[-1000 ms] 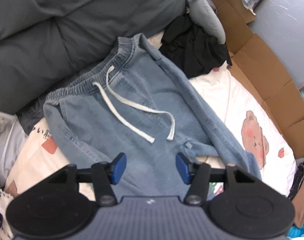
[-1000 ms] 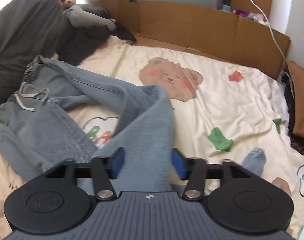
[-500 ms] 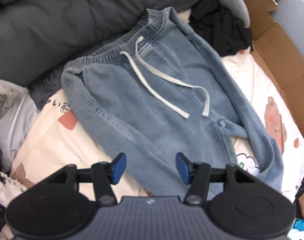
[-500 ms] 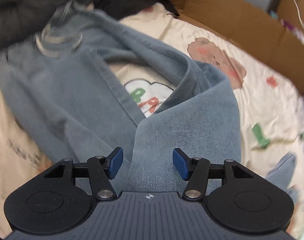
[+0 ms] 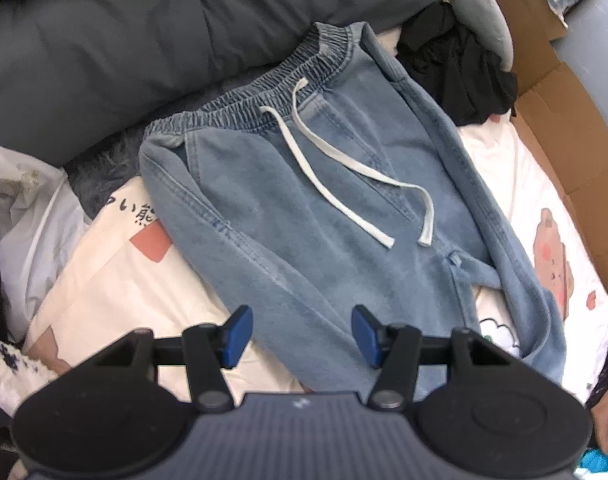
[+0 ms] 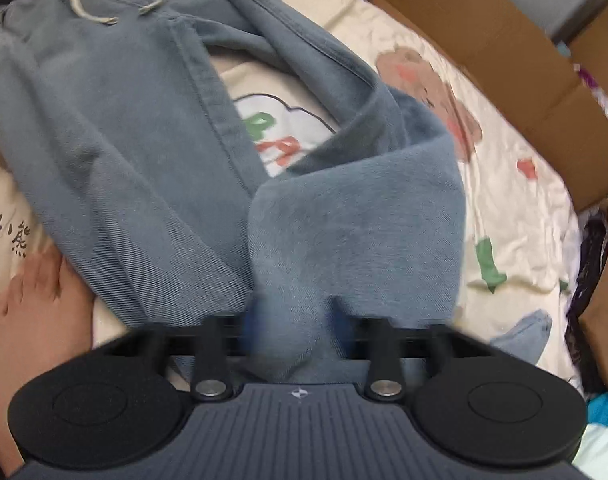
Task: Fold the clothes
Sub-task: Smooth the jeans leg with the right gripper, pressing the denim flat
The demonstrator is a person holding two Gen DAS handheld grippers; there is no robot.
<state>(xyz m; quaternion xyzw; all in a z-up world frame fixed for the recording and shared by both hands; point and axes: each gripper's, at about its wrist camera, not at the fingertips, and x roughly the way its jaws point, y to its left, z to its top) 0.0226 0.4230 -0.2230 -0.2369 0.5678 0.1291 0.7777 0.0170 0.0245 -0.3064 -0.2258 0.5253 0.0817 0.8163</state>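
Jeans (image 5: 304, 208) flat w/ L fingers (image 5: 240, 334) wide; R view: blurry fingers (image 6: 252, 324) seemingly pinching leg.

Left gripper (image 5: 298, 336) jaws spread; right gripper (image 6: 296, 326) jaws blurred.

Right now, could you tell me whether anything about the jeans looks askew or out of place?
Yes: the jeans lie uneven. One leg is doubled back on itself, leaving a gap of bedsheet between the legs, and the drawstring trails loose.
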